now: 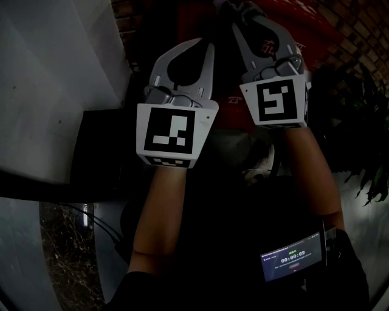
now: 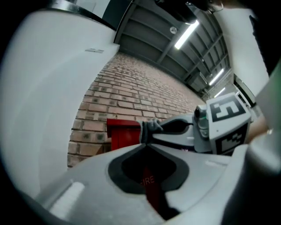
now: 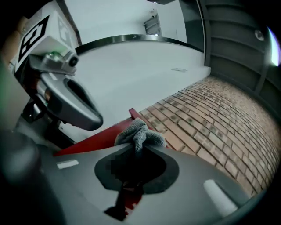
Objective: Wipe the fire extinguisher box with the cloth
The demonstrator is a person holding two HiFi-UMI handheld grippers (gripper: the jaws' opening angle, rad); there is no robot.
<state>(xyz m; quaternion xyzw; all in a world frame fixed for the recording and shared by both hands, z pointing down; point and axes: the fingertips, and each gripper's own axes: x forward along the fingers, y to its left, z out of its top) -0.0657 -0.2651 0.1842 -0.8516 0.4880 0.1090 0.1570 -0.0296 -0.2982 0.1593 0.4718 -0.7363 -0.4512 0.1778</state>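
Note:
The red fire extinguisher box (image 2: 123, 135) stands against a brick wall, with white "FIRE" lettering showing between the left jaws. In the right gripper view the red box (image 3: 99, 137) lies just beyond the jaw tips. My right gripper (image 3: 139, 146) is shut on a crumpled grey cloth (image 3: 139, 133), which bunches out past the tips close to the box's top edge. From the left gripper view, the cloth (image 2: 152, 127) sits in front of the box's top. My left gripper (image 2: 144, 145) is shut with nothing in it, beside the right gripper (image 1: 236, 13). The head view is dark.
A brick wall (image 3: 206, 114) runs behind the box. A white wall or pillar (image 1: 55, 73) is at the left. Dark plant leaves (image 1: 368, 127) hang at the right. A small lit timer screen (image 1: 293, 256) is on the right forearm. Cables (image 1: 97, 222) lie on the floor.

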